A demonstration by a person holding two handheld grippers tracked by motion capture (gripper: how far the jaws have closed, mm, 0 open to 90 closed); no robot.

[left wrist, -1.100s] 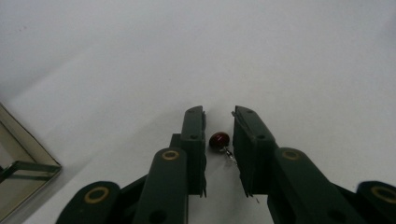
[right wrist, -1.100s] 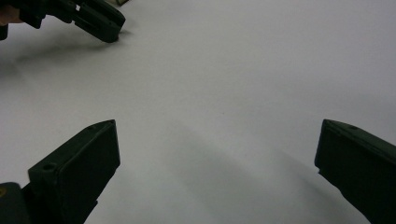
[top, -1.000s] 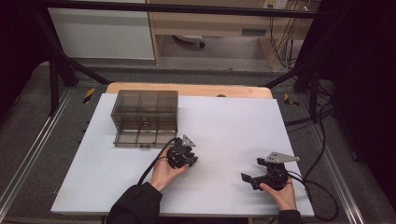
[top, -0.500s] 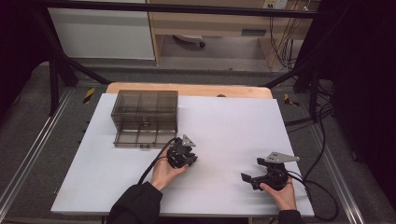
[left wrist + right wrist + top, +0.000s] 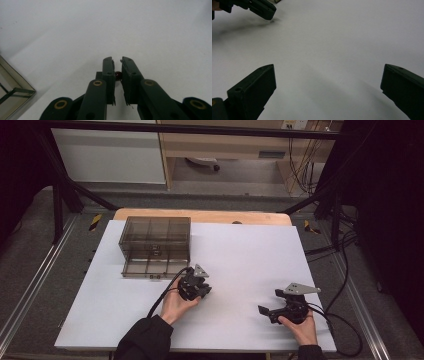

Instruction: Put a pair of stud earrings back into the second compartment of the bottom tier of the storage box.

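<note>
My left gripper [image 5: 202,291] rests low over the white table [image 5: 250,255], just right of a smoky clear drawer box [image 5: 156,240]. In the left gripper view its jaws [image 5: 117,62] stand almost together, pinching a small dark red bead [image 5: 118,74] between the pads. My right gripper [image 5: 268,303] lies near the front right of the table, pointing left. Its jaws [image 5: 328,85] are wide apart with only bare table between them. The left gripper's tip [image 5: 262,10] shows at the top left of the right gripper view.
The drawer box has a lower drawer [image 5: 155,265] pulled out toward me; its corner [image 5: 12,87] shows at the left of the left gripper view. Cables [image 5: 345,340] trail off the table's front right. A wooden strip [image 5: 200,215] edges the far side.
</note>
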